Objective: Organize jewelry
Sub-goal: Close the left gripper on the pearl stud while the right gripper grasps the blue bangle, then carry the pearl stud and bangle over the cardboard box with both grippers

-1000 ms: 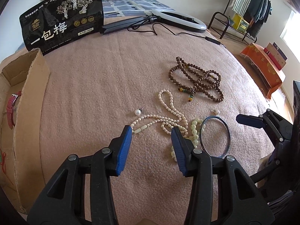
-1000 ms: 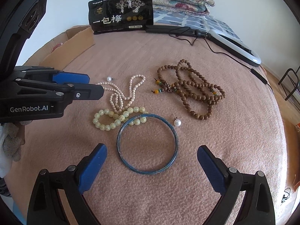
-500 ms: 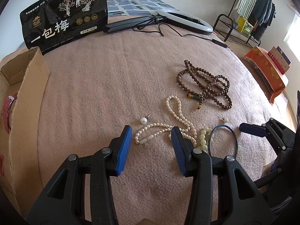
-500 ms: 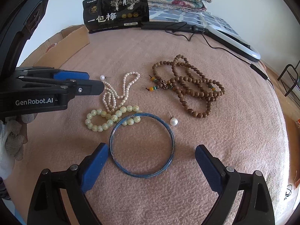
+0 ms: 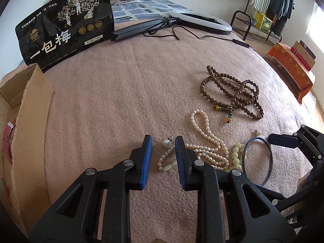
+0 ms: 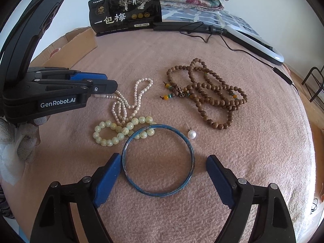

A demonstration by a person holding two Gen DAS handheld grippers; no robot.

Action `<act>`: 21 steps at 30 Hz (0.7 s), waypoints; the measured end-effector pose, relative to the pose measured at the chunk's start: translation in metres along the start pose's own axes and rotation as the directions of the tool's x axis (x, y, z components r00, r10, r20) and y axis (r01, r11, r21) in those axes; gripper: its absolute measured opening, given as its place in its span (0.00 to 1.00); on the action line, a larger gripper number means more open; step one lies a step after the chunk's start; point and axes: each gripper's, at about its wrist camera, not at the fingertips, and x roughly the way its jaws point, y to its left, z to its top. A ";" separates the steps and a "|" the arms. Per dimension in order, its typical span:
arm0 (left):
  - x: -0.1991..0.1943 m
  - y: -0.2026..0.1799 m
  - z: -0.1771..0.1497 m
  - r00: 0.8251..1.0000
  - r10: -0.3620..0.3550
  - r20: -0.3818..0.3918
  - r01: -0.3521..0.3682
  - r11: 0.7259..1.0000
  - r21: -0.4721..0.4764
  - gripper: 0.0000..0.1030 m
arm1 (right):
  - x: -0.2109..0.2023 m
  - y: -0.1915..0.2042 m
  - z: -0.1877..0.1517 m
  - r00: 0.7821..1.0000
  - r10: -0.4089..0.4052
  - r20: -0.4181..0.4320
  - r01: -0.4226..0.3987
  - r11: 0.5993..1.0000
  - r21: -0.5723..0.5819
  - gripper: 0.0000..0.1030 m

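On the pink blanket lies a pearl earring (image 5: pixel 166 142), right between the tips of my left gripper (image 5: pixel 164 141). Its jaws are closing, with a gap still on both sides of the pearl. One end of the pearl necklace (image 5: pixel 204 129) also lies between the blue pads. My right gripper (image 6: pixel 163 160) straddles the blue bangle (image 6: pixel 190 147); its jaws are closing, the left pad almost at the ring, the right pad apart. Close by lie a pale green bead bracelet (image 6: pixel 113 133), a second pearl earring (image 6: pixel 192 134) and a brown wooden bead string (image 6: pixel 210 95).
A cardboard box (image 5: pixel 26 121) stands at the left edge with a red watch (image 5: pixel 9 139) inside. A black printed bag (image 5: pixel 64 34) and a ring light (image 5: pixel 202 21) with its cable lie at the far side. A gloved hand (image 6: pixel 24 141) holds the left gripper.
My left gripper has shifted toward the pearl earring and its jaws have narrowed around it. The right gripper's jaws have drawn in a little around the blue bangle.
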 end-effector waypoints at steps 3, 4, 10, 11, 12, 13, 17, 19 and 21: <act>0.001 -0.005 0.001 1.000 0.011 0.007 -0.011 1.000 0.029 0.19 | 0.001 0.000 0.000 1.000 -0.005 0.000 0.005 1.000 -0.003 0.83; 0.001 -0.007 0.000 1.000 0.017 0.008 -0.018 0.999 0.042 0.19 | 0.001 0.001 0.001 1.000 -0.006 0.000 0.006 1.000 -0.003 0.83; 0.004 -0.011 -0.003 0.999 0.029 0.019 -0.031 0.995 0.093 0.12 | 0.001 0.000 0.001 1.000 -0.005 -0.001 0.005 1.000 -0.001 0.82; 0.004 -0.011 -0.002 1.000 0.025 0.019 -0.026 0.995 0.091 0.10 | 0.001 0.000 0.001 1.000 -0.005 -0.001 0.005 1.000 -0.001 0.82; 0.005 -0.010 -0.002 1.000 0.021 0.019 -0.023 0.996 0.091 0.08 | 0.001 0.001 0.001 1.000 -0.006 -0.001 0.006 1.000 -0.001 0.81; 0.005 -0.010 -0.002 1.000 0.019 0.020 -0.021 0.996 0.089 0.08 | 0.001 0.000 0.001 1.000 -0.008 -0.001 0.008 1.000 -0.001 0.80; 0.004 -0.009 -0.003 1.000 0.015 0.027 -0.017 0.996 0.089 0.06 | 0.001 0.000 0.001 1.000 -0.013 0.000 0.013 1.000 -0.001 0.76; 0.004 -0.006 -0.002 1.000 0.006 0.026 -0.008 0.998 0.069 0.06 | 0.001 0.000 0.002 1.000 -0.017 0.000 0.017 1.000 -0.004 0.72; 0.004 0.001 -0.001 1.000 -0.009 0.022 0.008 0.999 0.033 0.06 | 0.000 0.000 0.002 1.000 -0.017 -0.001 0.017 1.000 -0.006 0.71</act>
